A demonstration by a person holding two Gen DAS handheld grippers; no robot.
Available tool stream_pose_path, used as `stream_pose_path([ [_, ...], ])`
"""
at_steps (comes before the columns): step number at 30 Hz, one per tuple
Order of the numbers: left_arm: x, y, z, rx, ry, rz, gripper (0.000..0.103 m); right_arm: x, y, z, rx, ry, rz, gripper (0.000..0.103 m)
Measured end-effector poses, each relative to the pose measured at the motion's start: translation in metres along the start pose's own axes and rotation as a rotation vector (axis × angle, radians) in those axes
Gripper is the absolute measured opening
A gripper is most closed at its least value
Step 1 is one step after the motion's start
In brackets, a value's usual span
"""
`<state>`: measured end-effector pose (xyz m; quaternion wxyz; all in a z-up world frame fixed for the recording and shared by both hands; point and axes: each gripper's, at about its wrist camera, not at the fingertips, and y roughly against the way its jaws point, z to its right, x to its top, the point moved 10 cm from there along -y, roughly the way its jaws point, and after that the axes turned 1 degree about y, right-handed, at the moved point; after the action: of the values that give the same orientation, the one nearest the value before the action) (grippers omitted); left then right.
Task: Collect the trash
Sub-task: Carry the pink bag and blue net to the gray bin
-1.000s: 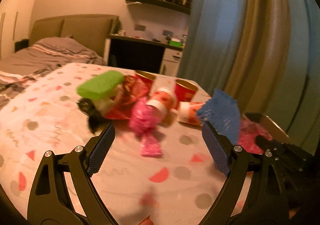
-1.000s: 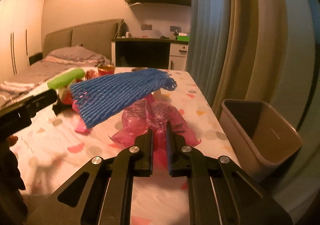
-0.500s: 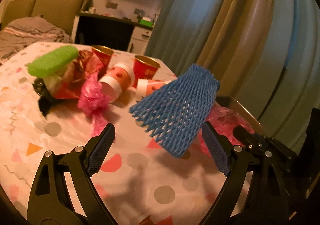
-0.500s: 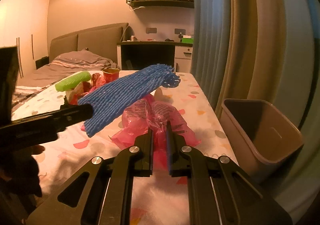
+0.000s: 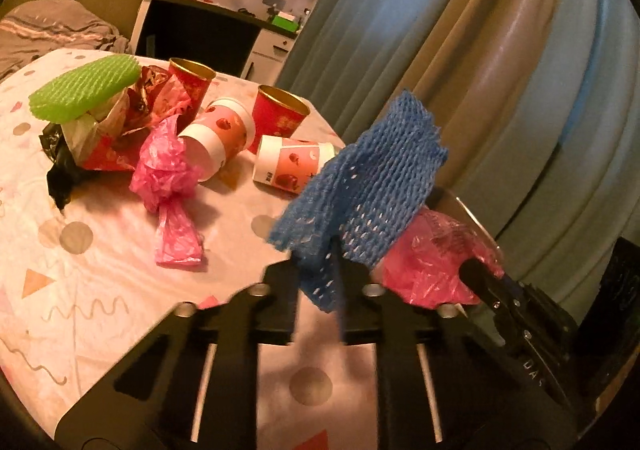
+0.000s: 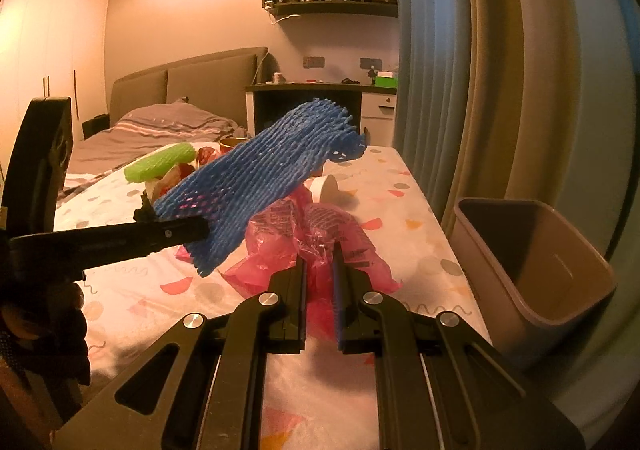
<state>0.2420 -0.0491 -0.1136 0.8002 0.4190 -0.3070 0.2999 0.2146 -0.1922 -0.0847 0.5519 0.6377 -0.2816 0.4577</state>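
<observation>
On the tabletop (image 5: 100,290), the left wrist view shows cups (image 5: 280,117) and wrappers (image 5: 168,169) heaped at upper left. A foam net (image 5: 360,185) hangs at centre, a crumpled bag (image 5: 424,270) just right of it. In the right wrist view, a bin (image 6: 560,270) stands off the tabletop's edge at right; a bed (image 6: 160,129) lies behind at left.

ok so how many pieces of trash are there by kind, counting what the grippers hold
foam nets: 2, blue, green
pink plastic bags: 2
paper cups: 4
crumpled red wrapper: 1
black bag: 1
total: 10
</observation>
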Motion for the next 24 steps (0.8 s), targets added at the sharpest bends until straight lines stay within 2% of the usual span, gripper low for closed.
stream_pose_path([
  [10, 0.02, 0.026, 0.01, 0.051, -0.057, 0.095, 0.004, 0.001, 0.002, 0.015, -0.039, -0.023, 0.008, 0.011],
  [18, 0.026, 0.029, 0.02, 0.112, -0.109, 0.117, 0.004, 0.003, 0.013, 0.036, -0.085, -0.058, 0.038, 0.011],
  [24, 0.03, 0.024, 0.039, 0.108, -0.159, 0.127, 0.004, 0.005, 0.025, 0.06, -0.122, -0.084, 0.062, 0.011],
])
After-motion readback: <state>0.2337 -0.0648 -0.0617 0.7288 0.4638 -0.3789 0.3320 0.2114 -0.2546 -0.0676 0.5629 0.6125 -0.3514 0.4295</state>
